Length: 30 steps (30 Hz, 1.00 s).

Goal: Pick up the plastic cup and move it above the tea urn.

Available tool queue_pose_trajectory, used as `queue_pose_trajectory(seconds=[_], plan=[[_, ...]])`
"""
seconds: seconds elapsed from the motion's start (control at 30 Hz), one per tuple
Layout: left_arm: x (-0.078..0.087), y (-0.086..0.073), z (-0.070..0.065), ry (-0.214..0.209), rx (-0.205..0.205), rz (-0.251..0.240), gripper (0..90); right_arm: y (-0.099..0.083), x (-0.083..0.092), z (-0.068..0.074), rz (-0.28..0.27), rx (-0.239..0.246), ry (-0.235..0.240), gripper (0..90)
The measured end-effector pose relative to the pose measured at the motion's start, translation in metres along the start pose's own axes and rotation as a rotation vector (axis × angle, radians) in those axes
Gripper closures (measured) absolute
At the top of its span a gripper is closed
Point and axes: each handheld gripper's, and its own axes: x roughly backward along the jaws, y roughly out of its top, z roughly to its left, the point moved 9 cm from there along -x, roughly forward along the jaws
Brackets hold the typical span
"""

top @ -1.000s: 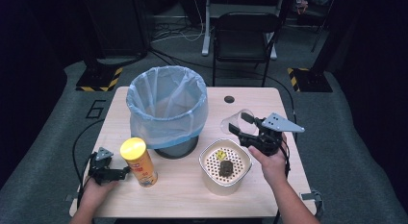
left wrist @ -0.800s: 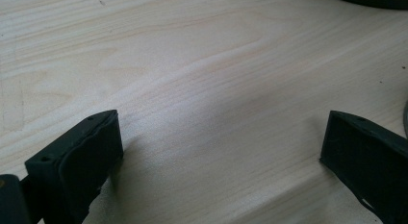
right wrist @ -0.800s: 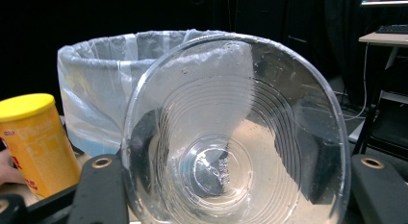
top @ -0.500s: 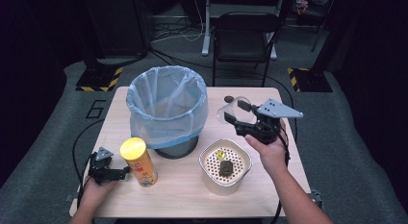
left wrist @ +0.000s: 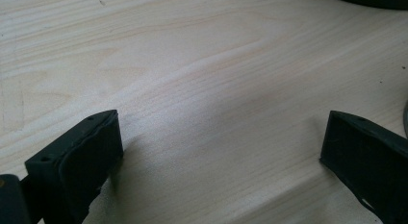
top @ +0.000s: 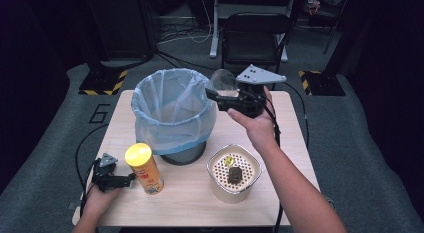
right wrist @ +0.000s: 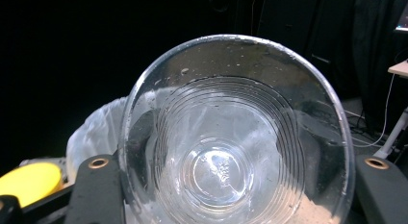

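The right tool (top: 216, 94) pinches the clear plastic cup (right wrist: 235, 137) across its wall. Judged light, thin and crushable: grip gently near the rim. The left tool (left wrist: 221, 156) rests spread on the bench (left wrist: 202, 80).

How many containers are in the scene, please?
4. The bin with a blue liner stands mid-table, the yellow-lidded can at front left, the white perforated basket at front right, and the clear plastic cup is in the right gripper by the bin's rim.

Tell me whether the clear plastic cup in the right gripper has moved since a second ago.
Yes. The clear plastic cup, clamped in the right gripper, has risen and shifted left, from beside the white perforated container to the rim of the blue-lined bin.
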Motion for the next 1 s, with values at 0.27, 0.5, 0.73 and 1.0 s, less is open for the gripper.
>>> queue_pose_trajectory(seconds=[0.27, 0.5, 0.73, 1.0], plan=[[0.000, 0.000, 0.000, 0.001, -0.003, 0.000, 0.7, 0.010, -0.048, 0.012, 0.019, 0.000, 0.026, 34.6], [0.000, 0.000, 0.000, -0.001, 0.002, 0.000, 0.6, 0.001, -0.080, 0.019, 0.086, -0.023, 0.037, 33.4], [0.000, 0.000, 0.000, -0.001, 0.002, -0.001, 0.6, 0.001, -0.099, 0.020, 0.104, -0.050, 0.033, 33.4], [0.000, 0.000, 0.000, -0.002, 0.002, -0.001, 0.7, -0.003, -0.108, 0.028, 0.146, -0.041, 0.035, 21.3]])
